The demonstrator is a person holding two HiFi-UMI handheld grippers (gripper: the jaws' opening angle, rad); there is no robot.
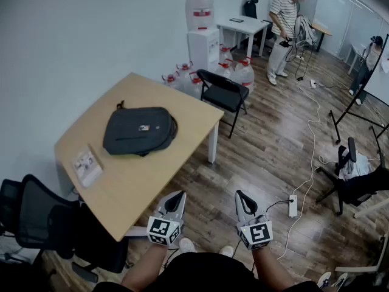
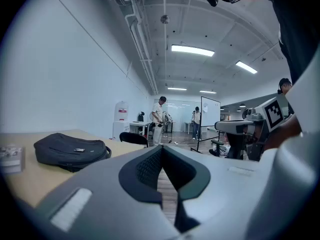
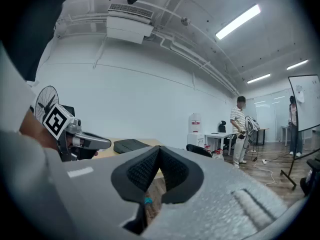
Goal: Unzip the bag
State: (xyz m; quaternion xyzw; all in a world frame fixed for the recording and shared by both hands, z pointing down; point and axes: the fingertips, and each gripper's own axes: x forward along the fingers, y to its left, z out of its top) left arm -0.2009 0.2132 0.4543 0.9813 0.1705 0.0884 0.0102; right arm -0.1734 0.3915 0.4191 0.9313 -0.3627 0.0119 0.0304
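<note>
Ok so both tongs are just hanging out in front of me over the wood floor [image 1: 267, 157], nowhere near the job. The left tongs [image 1: 178, 195] are closed: in the left gripper view the two dark pads meet at the tip with nothing between them. It's the same with the right tongs [image 1: 241, 194], which are pinched together and empty. They sit side by side, and the left one is just off the near corner of the tabletop [image 1: 152, 184].

The bag [image 1: 138, 131] is a dark grey backpack lying flat around the middle of the tabletop, with its carry handle pointing toward the wall. It's well apart from both tongs and nothing is touching it. I can't make out the zipper pull from here because it's too small. A small booklet or packet [image 1: 86, 165] lies near the tabletop's left edge, apart from the bag.

A black folding chair [image 1: 223, 91] stands at the far end of the tabletop. Behind that there's a water dispenser [image 1: 202, 38] with a bunch of water jugs [image 1: 238, 70] on the floor next to it. A person in a striped shirt [image 1: 283, 26] stands way in the back. A black office chair [image 1: 33, 221] sits at my lower left, and a power strip [image 1: 292, 205] lies on the floor to my right.
</note>
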